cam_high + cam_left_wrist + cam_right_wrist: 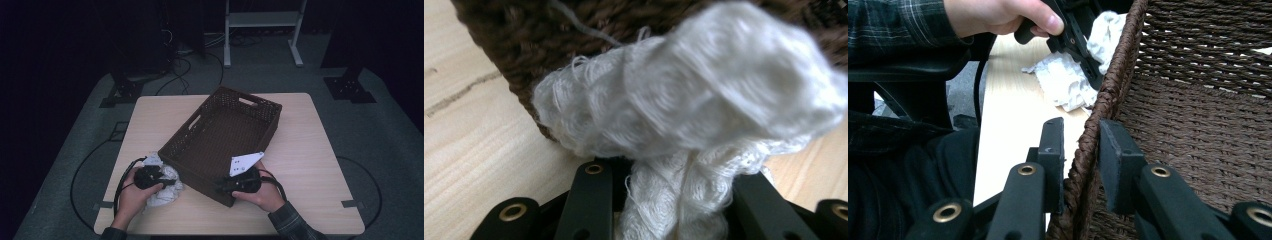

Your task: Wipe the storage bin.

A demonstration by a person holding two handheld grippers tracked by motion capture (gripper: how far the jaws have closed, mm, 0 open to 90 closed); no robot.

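Note:
A white crumpled cloth (pixel 167 195) lies on the wooden table against the left near wall of a brown woven basket (pixel 240 97). My left gripper (pixel 172 182) is shut on a bunch of this cloth (pixel 704 90), which bulges out past the jaws in front of the basket wall (pixel 524 40). My right gripper (pixel 220 186) is at the basket's near corner. Its jaws straddle the basket rim (pixel 1108 85), one outside and one inside, and my right gripper (pixel 1080 135) is closed on it. In the right gripper view the left gripper (pixel 1083 55) and the cloth (pixel 1063 75) appear beyond the rim.
The basket sits turned at an angle in the middle of the table (pixel 310 150) and nothing shows inside it. Bare tabletop lies to the right and behind it. Cables (pixel 180 75), black stand bases (pixel 350 87) and a white frame (pixel 260 30) stand on the floor beyond.

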